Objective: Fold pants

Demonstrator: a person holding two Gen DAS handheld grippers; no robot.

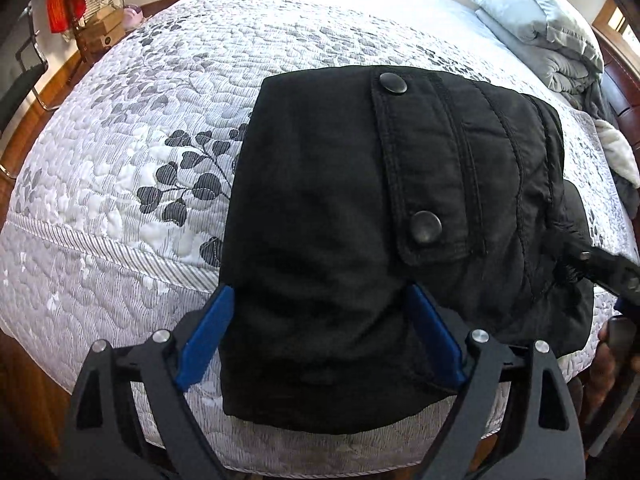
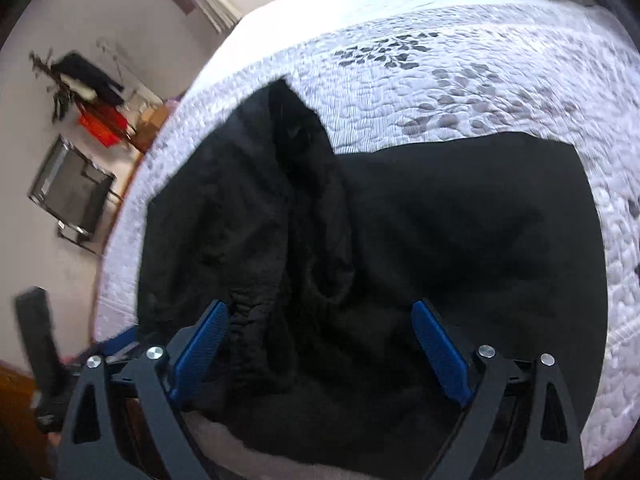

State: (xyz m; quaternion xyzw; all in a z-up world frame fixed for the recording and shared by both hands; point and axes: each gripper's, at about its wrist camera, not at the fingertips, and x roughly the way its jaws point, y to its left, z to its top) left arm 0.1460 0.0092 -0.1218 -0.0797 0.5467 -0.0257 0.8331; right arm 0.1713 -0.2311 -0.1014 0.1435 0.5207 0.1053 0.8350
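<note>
Black pants lie in a folded bundle on the quilt, near the quilt's front edge. A flap with two snaps faces up on the bundle's top layer.

Left gripper: jaws spread wide, blue pads on either side of the pants' near end. Cloth fills the gap between them, but the pads do not visibly pinch it; nothing gripped.

Right gripper: jaws likewise wide apart, over the pants' near edge. This view is motion-blurred, so contact with the cloth is uncertain; looks like no hold. From here the pants show a raised crumpled ridge toward the left and a flat smooth panel to the right, quilt beyond.

In the left view the right gripper's black arm enters at the pants' right side.

Grey pillow and bunched blanket sit at the quilt's far right corner. Red items hang on the wall past the quilt's far left.
</note>
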